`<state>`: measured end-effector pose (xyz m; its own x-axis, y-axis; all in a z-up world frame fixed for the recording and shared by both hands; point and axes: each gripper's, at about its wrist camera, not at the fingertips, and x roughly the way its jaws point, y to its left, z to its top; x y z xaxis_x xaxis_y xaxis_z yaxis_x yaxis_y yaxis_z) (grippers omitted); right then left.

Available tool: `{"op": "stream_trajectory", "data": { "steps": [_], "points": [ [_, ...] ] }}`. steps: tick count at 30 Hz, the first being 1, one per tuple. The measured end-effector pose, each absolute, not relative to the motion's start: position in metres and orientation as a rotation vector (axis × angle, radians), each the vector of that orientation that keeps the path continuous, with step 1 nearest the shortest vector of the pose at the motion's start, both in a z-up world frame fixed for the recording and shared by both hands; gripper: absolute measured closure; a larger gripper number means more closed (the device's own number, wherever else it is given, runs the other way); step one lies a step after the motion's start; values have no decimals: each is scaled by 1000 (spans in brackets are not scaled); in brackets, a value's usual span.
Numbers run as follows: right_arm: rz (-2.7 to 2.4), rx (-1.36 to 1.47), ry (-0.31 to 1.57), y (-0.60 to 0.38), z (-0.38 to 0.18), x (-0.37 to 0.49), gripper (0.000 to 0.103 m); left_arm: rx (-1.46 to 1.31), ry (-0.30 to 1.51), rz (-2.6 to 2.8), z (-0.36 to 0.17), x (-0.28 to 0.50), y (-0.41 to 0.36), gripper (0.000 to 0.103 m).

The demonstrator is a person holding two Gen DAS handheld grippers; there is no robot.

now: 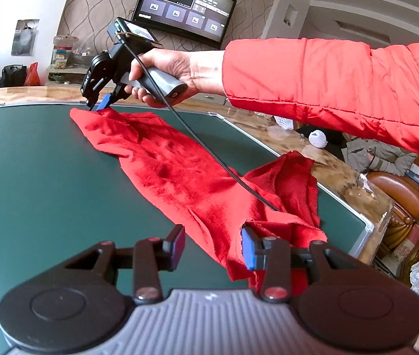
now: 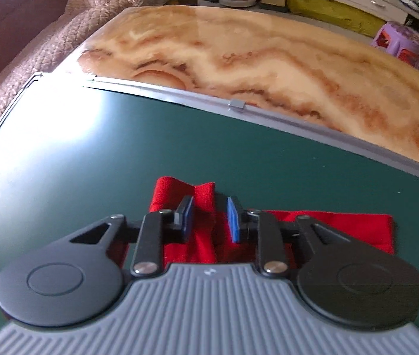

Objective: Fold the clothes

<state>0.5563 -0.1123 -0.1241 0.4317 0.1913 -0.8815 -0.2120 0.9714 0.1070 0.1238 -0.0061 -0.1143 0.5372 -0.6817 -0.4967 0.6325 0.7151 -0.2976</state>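
A red velvet garment [image 1: 180,171] lies stretched in a long crumpled band across the green mat [image 1: 32,177]. My left gripper [image 1: 214,247] is open just above its near end, with cloth between and beside the pads. My right gripper [image 1: 100,107] is held by a hand in a red sleeve at the far end and touches the cloth's far corner. In the right wrist view the right gripper [image 2: 211,217] is open, with a narrow strip of the red cloth [image 2: 203,207] between its blue pads and more cloth [image 2: 342,227] under it.
The mat has a grey metal rim [image 2: 239,105] and lies on a marbled table [image 2: 239,59]. A black cable [image 1: 209,151] trails over the garment. A sofa [image 2: 32,44] and a purple stool [image 2: 399,40] stand beyond the table. Brown chairs [image 1: 401,195] stand at the right.
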Motion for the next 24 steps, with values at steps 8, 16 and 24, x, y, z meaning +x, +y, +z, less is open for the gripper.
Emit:
{"op": "stream_trajectory", "data": {
  "steps": [8,16,24],
  "points": [
    [286,-82,1047,-102,-113,547,99,-78,619,-791,-113,121,-11,57],
    [358,-51,981,-94,-79,533,100,-89,617,-792,-115,121,-12,56],
    [455,35,852,-93,-6,512,100,-102,615,-793,-117,121,-13,56]
  ]
}}
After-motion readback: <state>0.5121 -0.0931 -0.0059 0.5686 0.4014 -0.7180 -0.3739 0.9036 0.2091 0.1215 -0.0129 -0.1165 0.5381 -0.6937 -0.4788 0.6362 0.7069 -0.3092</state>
